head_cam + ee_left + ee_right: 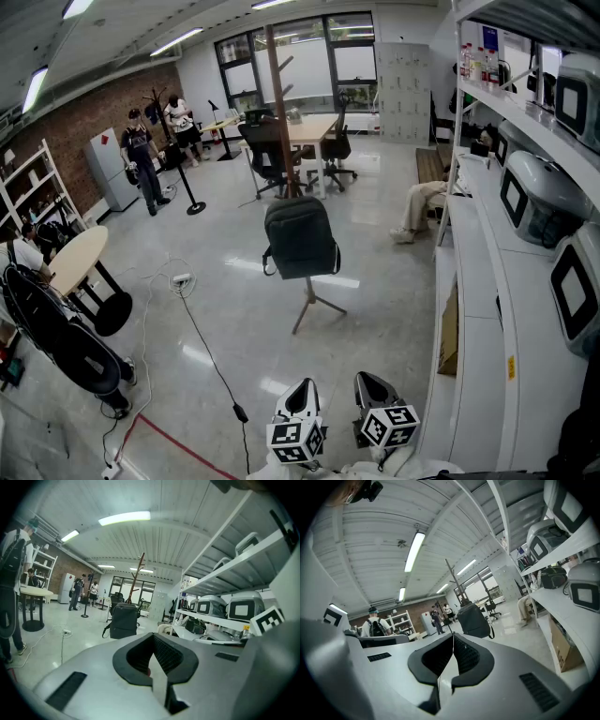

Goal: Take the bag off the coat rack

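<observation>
**Head view:** high, facing forward and down the room; bag (300,237) on rack (276,94) stands far off, centre.
**Gripper views:** lower, near the body, tilted up, facing the same far bag; shelves (511,108) at right in all three.

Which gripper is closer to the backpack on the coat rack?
Left, marginally. The left gripper is in line with the backpack, well short of it; the right gripper is alongside, offset to the right, also far off.
</observation>
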### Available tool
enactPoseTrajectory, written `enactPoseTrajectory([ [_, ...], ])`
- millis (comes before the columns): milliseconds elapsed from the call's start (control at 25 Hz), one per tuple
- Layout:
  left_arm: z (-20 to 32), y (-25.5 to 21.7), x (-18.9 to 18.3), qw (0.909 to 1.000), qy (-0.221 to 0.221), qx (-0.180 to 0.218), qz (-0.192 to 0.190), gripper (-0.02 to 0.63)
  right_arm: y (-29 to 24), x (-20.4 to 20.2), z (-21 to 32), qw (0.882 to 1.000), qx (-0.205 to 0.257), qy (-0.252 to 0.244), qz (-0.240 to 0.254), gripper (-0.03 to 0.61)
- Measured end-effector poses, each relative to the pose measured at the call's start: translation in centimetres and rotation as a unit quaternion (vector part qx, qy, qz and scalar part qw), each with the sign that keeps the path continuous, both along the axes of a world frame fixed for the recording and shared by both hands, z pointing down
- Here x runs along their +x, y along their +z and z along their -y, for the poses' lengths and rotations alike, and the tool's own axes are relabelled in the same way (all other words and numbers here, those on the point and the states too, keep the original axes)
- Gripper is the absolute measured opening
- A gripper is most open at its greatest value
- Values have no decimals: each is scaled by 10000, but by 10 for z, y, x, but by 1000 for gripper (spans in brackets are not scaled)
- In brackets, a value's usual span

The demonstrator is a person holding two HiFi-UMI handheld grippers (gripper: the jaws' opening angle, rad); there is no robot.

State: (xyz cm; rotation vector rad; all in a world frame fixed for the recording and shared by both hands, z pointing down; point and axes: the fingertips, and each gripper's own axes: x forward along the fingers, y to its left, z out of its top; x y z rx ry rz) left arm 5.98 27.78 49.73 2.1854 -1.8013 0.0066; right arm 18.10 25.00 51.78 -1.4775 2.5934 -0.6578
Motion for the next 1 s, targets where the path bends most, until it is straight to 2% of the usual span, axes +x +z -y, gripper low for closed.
enactPoseTrajectory([
  [480,27,10,14,9999,64,-85,-55,2,17,9,19,9997,-225,-30,-128,12],
  [1000,109,9,-13,9999,105,-10,-117,2,11,-12,99,9997,-103,65,-192,12],
])
